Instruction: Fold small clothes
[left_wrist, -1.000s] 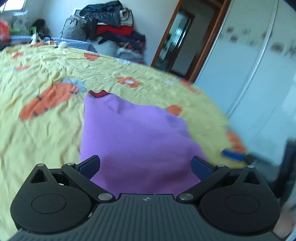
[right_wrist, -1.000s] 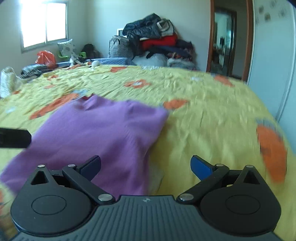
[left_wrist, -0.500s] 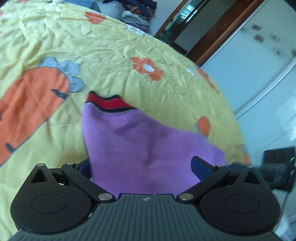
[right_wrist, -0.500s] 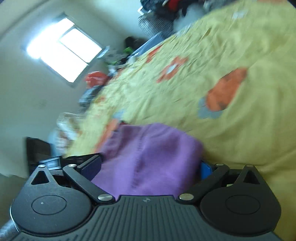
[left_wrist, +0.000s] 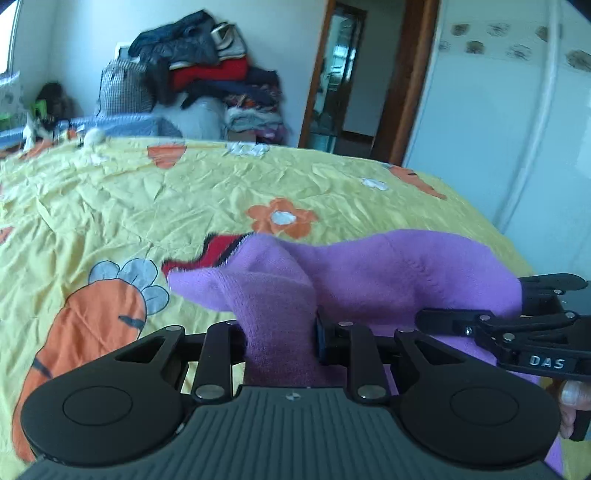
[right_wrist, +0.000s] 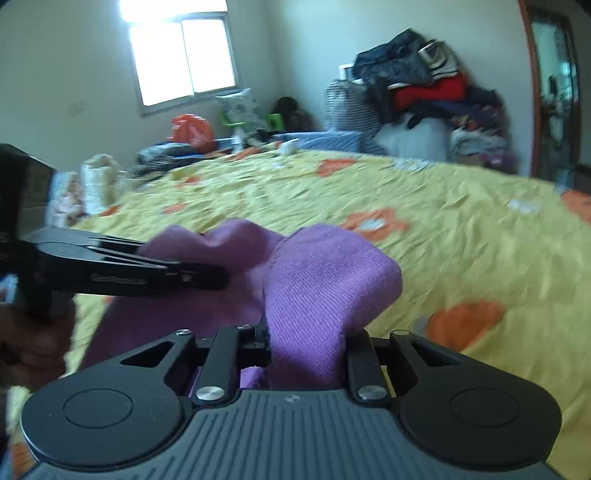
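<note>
A small purple sweater (left_wrist: 369, 273) with a red-and-black trim (left_wrist: 214, 251) lies bunched on the yellow bedspread (left_wrist: 147, 199). My left gripper (left_wrist: 279, 332) is closing its jaws, and a thick fold of the sweater is pinched between them. In the right wrist view my right gripper (right_wrist: 306, 332) is also closing, with another fold of the sweater (right_wrist: 325, 273) squeezed between its jaws. Each gripper appears in the other's view: the right gripper (left_wrist: 517, 306) at the sweater's right end, the left gripper (right_wrist: 207, 275) at its left end. Both folds rise off the bed.
A heap of clothes and bags (left_wrist: 207, 70) stands behind the bed's far edge. A doorway (left_wrist: 340, 77) and a white wardrobe (left_wrist: 517, 129) are on the right, close to the bed's edge. A window (right_wrist: 181, 55) is at the far left, with clutter below it.
Both grippers moved in over the flat sweater with wide jaws and have closed on its near edge. The cloth is now bunched and lifted at both ends.
</note>
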